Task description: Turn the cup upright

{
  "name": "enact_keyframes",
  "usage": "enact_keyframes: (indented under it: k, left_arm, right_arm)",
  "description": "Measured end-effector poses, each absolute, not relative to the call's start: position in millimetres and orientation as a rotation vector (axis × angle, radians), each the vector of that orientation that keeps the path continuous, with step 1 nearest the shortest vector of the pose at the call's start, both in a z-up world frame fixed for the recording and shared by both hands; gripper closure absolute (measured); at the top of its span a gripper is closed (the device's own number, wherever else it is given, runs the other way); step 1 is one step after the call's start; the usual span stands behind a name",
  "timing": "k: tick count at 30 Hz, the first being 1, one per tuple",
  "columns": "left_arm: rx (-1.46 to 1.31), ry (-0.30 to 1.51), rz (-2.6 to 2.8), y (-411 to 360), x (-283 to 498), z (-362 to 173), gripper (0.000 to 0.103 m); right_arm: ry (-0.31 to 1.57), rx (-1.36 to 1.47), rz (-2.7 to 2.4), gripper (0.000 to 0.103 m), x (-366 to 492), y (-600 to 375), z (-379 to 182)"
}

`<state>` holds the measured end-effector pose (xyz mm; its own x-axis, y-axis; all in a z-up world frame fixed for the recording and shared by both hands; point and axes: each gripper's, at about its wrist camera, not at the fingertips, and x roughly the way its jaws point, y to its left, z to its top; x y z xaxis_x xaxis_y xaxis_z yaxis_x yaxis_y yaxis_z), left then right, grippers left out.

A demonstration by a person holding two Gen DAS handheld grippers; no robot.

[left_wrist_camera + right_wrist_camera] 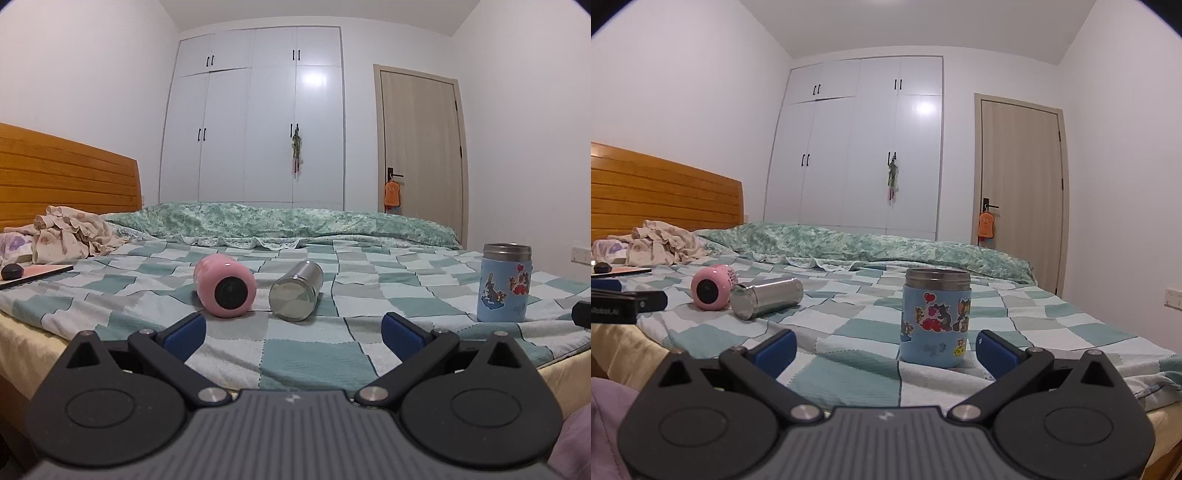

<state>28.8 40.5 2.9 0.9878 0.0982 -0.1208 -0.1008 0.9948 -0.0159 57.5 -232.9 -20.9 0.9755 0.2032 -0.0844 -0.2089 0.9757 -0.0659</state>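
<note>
Three cups sit on the bed's checked blanket point(314, 354), and only one of them stands: the blue cartoon-sticker cup point(935, 317) is upright with its steel rim on top, directly ahead of the right hand-held gripper point(886, 350), whose blue pads are spread wide and hold nothing. The two that need turning lie on their sides further left — the pink cup point(225, 285), its dark round end facing the left camera, and the stainless steel cup point(296, 290) just beside it, apparently close to touching, its flat shiny end toward the camera. The left hand-held gripper point(293, 334) is also wide and empty, hovering over the near edge of the bed, short of both fallen cups and aimed roughly between them. By my reading the task stands at the approach step: one cup looks finished, and no grasp on the next is made yet. The next move likely calls for the left gripper to advance to one fallen cup, close its pads across the round body, lift, rotate it to vertical and set it down. Which end of each fallen cup is the mouth I cannot tell for sure. The soft, wrinkled blanket may let a tall cup tip — a flat patch matters.
</note>
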Motion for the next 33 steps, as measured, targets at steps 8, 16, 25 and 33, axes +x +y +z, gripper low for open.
enact_keyframes:
  k: [8,16,25,33]
  left_arm:
    - [-0.005,0.096,0.098,35.6,25.0,1.0,0.0]
    - [-0.004,0.093,0.097,35.0,24.0,0.9,0.0]
    - [-0.005,0.09,0.093,33.7,22.8,1.1,0.0]
    - [-0.004,0.088,0.09,32.5,22.3,1.4,0.0]
  right_arm:
    - [0.065,-0.076,0.204,0.0,56.6,-233.7,-21.4]
    - [0.058,-0.079,0.203,0.0,55.0,-233.6,-22.0]
    - [0.058,-0.079,0.203,0.0,55.4,-233.6,-22.2]
    - [0.058,-0.079,0.202,0.0,55.3,-233.7,-22.2]
